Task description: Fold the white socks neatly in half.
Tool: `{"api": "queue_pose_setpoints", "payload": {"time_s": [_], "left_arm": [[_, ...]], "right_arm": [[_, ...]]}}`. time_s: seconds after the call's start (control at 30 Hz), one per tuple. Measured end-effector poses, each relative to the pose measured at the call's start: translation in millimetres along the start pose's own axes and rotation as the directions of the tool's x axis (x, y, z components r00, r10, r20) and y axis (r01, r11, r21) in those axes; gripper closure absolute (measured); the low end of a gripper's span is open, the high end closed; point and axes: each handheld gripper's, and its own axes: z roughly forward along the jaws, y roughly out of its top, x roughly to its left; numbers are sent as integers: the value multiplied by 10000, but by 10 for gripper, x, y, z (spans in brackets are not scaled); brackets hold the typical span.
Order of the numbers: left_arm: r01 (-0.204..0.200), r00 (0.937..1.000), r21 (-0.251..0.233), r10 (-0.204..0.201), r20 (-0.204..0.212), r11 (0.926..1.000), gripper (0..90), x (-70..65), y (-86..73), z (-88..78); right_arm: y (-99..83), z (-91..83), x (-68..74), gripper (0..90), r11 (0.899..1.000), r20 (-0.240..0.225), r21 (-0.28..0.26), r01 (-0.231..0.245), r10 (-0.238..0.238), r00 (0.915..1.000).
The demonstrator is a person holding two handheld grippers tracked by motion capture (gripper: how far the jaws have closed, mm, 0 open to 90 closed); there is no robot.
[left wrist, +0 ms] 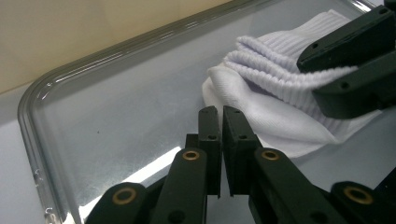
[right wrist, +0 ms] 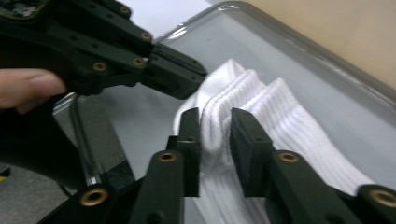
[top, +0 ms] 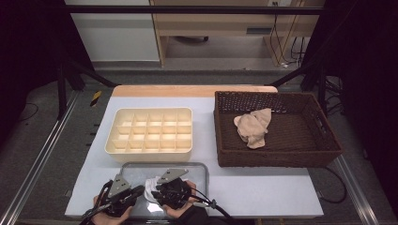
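Note:
A white ribbed sock (top: 151,186) lies folded in a shallow clear tray (top: 202,172) at the table's near edge. In the right gripper view, my right gripper (right wrist: 215,122) has the folded cuff of the sock (right wrist: 280,116) between its jaws, and both pads press on the fabric. My left gripper (left wrist: 220,122) hovers low over the bare tray floor (left wrist: 102,121) just beside the sock (left wrist: 261,93). Its jaws are shut with nothing between them. The two grippers point toward each other, with the left gripper (right wrist: 194,77) close to the sock's edge.
A cream box with several small compartments (top: 150,131) stands behind the tray. To the right is a dark wicker basket (top: 324,143) holding a crumpled beige cloth (top: 253,127). A person's hands (top: 180,213) hold both grippers at the bottom edge.

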Motion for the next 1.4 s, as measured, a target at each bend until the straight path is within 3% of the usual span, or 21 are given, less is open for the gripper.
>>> {"api": "queue_pose_setpoints", "payload": {"time_s": [0.07, 0.17, 0.2, 0.3, 0.43, 0.63, 0.67, 0.77, 0.9, 1.0, 1.17, 1.3, 1.4], "left_arm": [[89, 10000, -61, -89, 9, 9999, 856, 10, 2, -2], [98, 9999, -92, -98, -20, 9999, 856, 26, 5, -15], [176, 9998, -212, -177, -30, 9996, 856, 39, 10, -29], [218, 9998, -309, -218, 2, 9993, 856, 46, 16, -45], [332, 9994, -567, -324, 145, 9978, 850, 54, 36, -55], [357, 9992, -490, -349, 167, 9982, 838, 46, 43, -15], [331, 9993, -515, -322, 165, 9981, 834, 43, 45, -12], [268, 9995, -437, -262, 148, 9987, 826, 39, 42, -1], [189, 9997, -347, -184, 129, 9992, 812, 44, 37, 6], [138, 9999, -300, -135, 77, 9995, 808, 40, 34, 18], [49, 10000, -124, -48, 63, 9999, 811, 25, 24, 48], [-67, 10000, -94, 67, 60, 9999, 815, 0, 14, 56], [-68, 9999, -123, 69, 77, 9999, 816, -5, 13, 63]], "right_arm": [[13, -92, -5, 668, 9998, -389, -181, -14, 7, 9992], [12, -204, -15, 666, 9992, -342, -390, 4, -17, 9994], [0, -332, -56, 697, 9984, -56, -568, 34, -38, 10000], [-32, -455, -135, 738, 9976, 307, -682, -130, 151, 9994], [-243, -619, -344, 801, 9982, 996, -338, -493, 525, 9936], [-446, -584, -399, 809, 9977, 703, -120, -660, 667, 9953], [-486, -489, -360, 806, 9990, 700, 180, -416, 402, 9967], [-506, -417, -331, 803, 9995, 756, 215, -233, 216, 9969], [-472, -524, -345, 751, 9994, 855, -87, -324, 331, 9958], [-532, -654, -390, 686, 9965, 1166, -227, -805, 826, 9897], [-620, -628, -381, 626, 9957, 1168, -5, -927, 921, 9889], [-667, -547, -356, 661, 9952, 1098, 77, -979, 965, 9893], [-681, -537, -332, 745, 9959, 978, 38, -899, 891, 9912]]}}
